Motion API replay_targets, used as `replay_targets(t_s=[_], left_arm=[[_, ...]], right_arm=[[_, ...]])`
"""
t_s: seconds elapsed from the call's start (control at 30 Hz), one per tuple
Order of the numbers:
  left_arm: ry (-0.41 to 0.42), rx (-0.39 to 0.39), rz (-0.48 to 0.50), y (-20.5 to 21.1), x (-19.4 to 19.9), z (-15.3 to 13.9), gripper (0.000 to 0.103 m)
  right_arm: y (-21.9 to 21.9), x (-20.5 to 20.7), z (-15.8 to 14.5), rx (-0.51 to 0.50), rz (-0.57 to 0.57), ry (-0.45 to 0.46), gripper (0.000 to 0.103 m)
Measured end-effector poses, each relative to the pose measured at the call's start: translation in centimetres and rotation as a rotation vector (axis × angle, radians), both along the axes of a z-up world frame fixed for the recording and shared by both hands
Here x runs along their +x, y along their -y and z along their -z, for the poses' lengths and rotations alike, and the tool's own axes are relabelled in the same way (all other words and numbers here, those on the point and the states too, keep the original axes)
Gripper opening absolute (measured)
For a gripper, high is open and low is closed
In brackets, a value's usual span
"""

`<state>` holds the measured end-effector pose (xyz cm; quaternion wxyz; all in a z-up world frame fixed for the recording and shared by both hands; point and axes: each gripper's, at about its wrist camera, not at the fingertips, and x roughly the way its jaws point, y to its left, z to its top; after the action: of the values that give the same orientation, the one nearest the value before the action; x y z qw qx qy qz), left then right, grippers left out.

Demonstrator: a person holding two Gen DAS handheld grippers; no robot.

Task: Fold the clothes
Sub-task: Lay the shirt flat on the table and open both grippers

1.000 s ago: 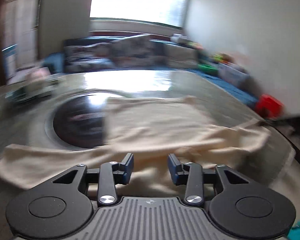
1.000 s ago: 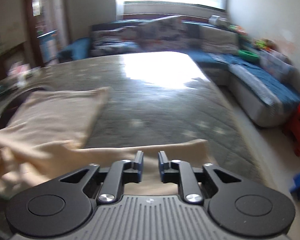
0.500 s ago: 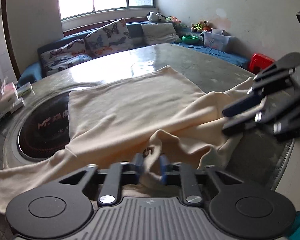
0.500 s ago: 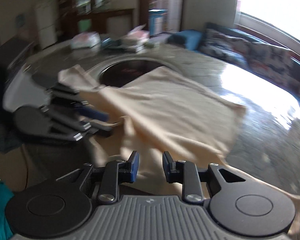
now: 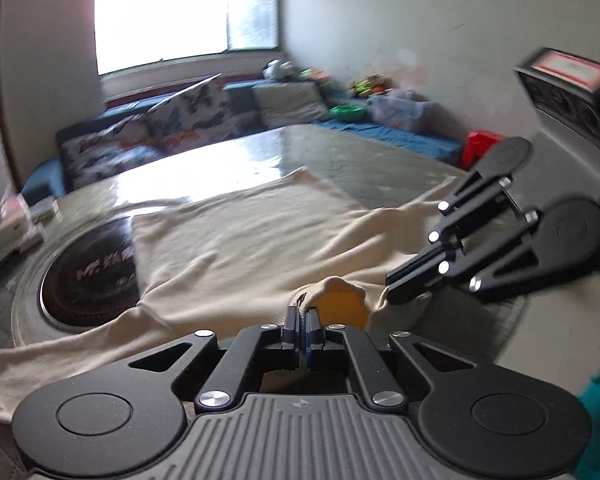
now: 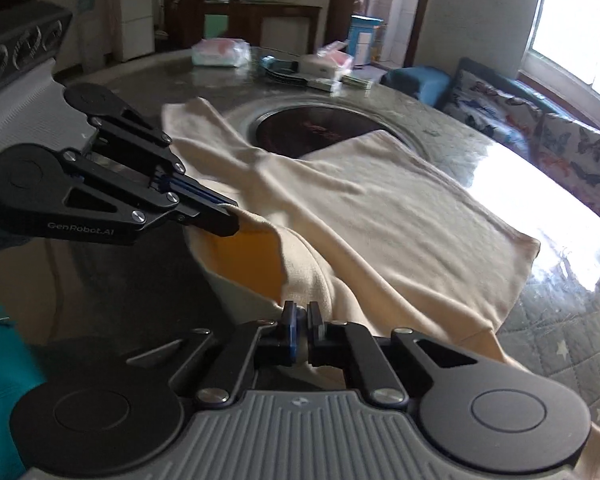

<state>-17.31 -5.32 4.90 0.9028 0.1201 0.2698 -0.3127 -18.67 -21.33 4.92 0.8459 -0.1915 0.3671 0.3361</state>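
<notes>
A cream long-sleeved shirt [image 5: 240,240] lies spread on the round table, also in the right wrist view [image 6: 380,216]. Its neck opening shows an orange inner lining [image 5: 342,304]. My left gripper [image 5: 301,316] is shut on the collar edge at the near side; it also shows in the right wrist view [image 6: 224,216], pinching the collar's left rim. My right gripper [image 6: 300,312] is shut on the collar's other side; in the left wrist view it shows at right [image 5: 396,292], its tips on the cloth. The collar is lifted a little between the two.
The table [image 6: 560,344] has a dark round hotplate [image 5: 88,276] partly under the shirt. Boxes and packets [image 6: 320,68] sit at its far edge. A sofa with cushions [image 5: 188,120] runs behind. Teal cloth [image 6: 0,400] lies at the near left.
Both grippers have closed on the shirt's collar, the right one after swinging round to face the left. The collar has risen and opened, showing the orange lining.
</notes>
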Motion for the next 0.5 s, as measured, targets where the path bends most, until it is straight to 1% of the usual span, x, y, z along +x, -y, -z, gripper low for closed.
replay_targets(t_s=[0.03, 0.1, 0.23, 0.33, 0.37, 0.43, 0.5], left_arm=[[0.001, 0.006, 0.021, -0.1, -0.4, 0.0, 0.003], [-0.023, 0.018, 0.062, 0.0, -0.7, 0.6, 0.003], [-0.076, 0.048, 0.122, 0.0, -0.6, 1.5, 0.005], [-0.067, 0.013, 0.156, -0.6, -0.2, 0.5, 0.006], [-0.058, -0.003, 0.151, -0.9, 0.2, -0.1, 0.007], [-0.036, -0.036, 0.136, -1.5, 1.1, -1.2, 0.008], [-0.046, -0.056, 0.088, -1.2, 2.6, -1.3, 0.007]], right_arm=[[0.2, -0.5, -0.3, 0.000, -0.017, -0.009, 0.004], [0.3, -1.7, -0.7, -0.020, -0.066, -0.038, 0.004], [0.2, -2.7, 0.2, -0.050, -0.114, -0.117, 0.005], [0.7, -2.4, -0.1, -0.024, -0.109, -0.170, 0.008], [1.0, -2.2, -0.5, -0.008, -0.105, -0.176, 0.011], [1.6, -1.9, -1.3, 0.020, -0.080, -0.164, 0.011], [2.2, -1.3, -1.9, 0.036, -0.043, -0.139, 0.012]])
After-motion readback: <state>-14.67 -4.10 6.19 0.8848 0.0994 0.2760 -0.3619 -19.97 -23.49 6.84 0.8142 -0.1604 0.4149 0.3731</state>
